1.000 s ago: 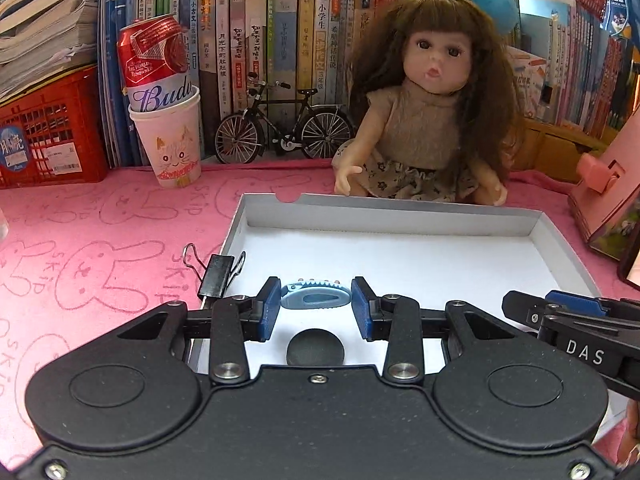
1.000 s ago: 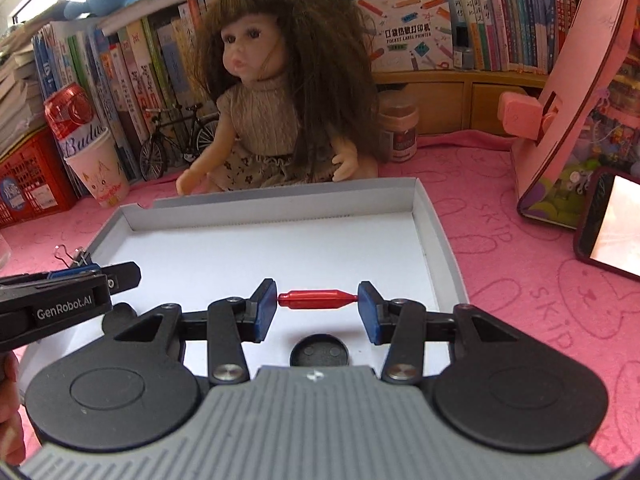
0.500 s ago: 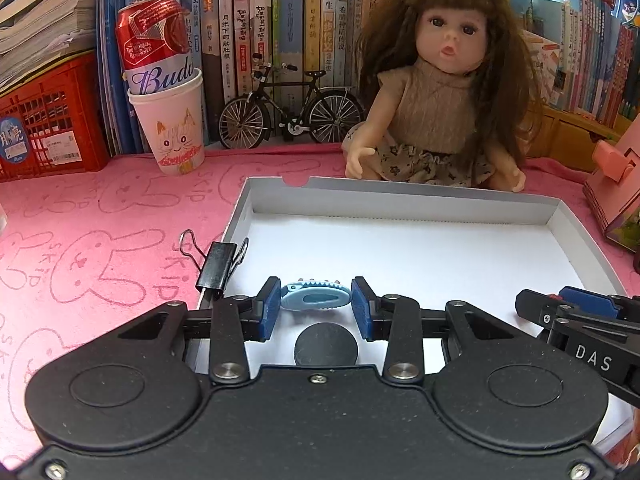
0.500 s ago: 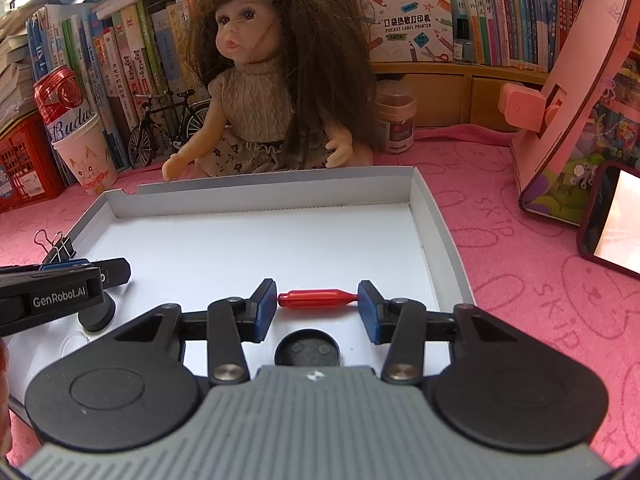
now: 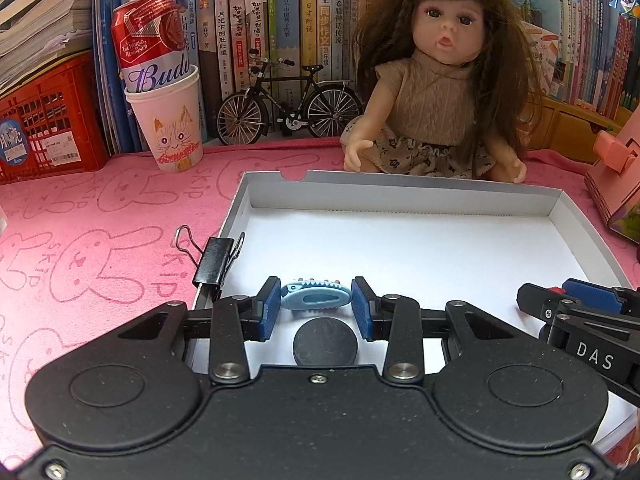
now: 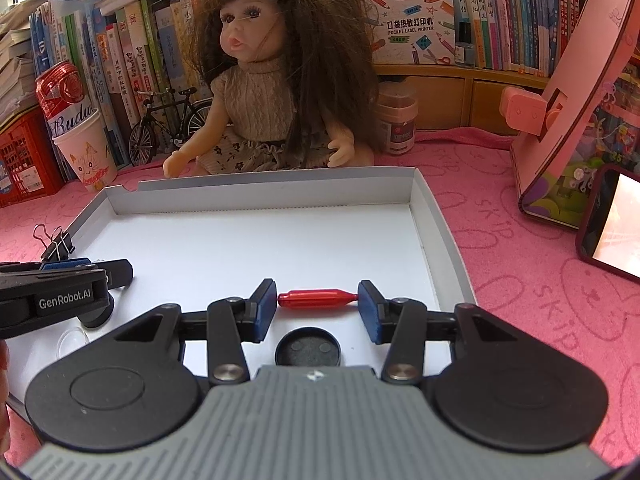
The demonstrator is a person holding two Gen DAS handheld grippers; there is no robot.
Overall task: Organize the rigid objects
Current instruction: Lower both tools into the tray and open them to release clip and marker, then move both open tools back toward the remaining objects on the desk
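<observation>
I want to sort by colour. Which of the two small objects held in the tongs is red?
The red capsule-shaped piece in the right tongs. The left tongs hold a light blue toothed clip.

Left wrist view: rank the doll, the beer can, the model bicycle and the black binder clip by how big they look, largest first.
1. doll
2. model bicycle
3. beer can, partly hidden in its cup
4. black binder clip, though nearest the camera

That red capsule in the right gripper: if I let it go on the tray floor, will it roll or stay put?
The red capsule looks round-bodied and smooth, so it will probably roll. Its glossy, metal-like shell suggests it is stiff and slippery, gripped only end to end by the right gripper. The white tray has raised walls, likely enough to stop it.
</observation>
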